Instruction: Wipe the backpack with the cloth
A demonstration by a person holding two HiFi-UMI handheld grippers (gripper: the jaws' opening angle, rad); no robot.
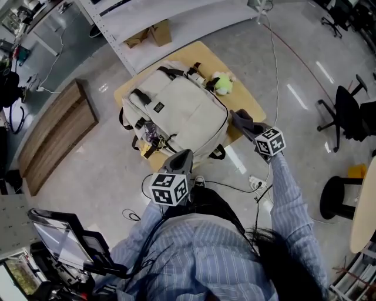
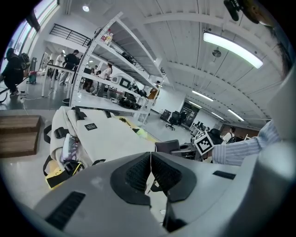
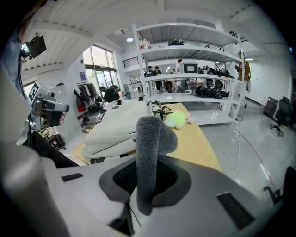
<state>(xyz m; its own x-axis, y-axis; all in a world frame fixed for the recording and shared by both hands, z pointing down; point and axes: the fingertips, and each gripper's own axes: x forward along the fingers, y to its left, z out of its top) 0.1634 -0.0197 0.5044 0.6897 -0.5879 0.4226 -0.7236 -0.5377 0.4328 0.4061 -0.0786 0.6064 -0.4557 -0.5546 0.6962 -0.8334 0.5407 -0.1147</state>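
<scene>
A cream backpack (image 1: 176,111) lies flat on a small wooden table (image 1: 249,106), its black straps hanging over the near left edge. My right gripper (image 1: 239,119) hovers at the table's right edge beside the backpack, shut on a dark grey cloth (image 3: 150,152) that sticks up between its jaws. In the right gripper view the backpack (image 3: 122,125) lies just ahead to the left. My left gripper (image 1: 183,156) sits at the backpack's near edge, shut with nothing in it; its pads (image 2: 138,173) meet. The backpack (image 2: 106,134) fills the left gripper view's left half.
A yellow-green plush toy (image 1: 222,83) lies on the table beyond the backpack. A cardboard box (image 1: 154,34) sits under a white shelf rack (image 1: 176,17) behind. A wooden platform (image 1: 56,135) stands left, an office chair (image 1: 346,114) right. Cables and a power strip (image 1: 257,182) lie on the floor.
</scene>
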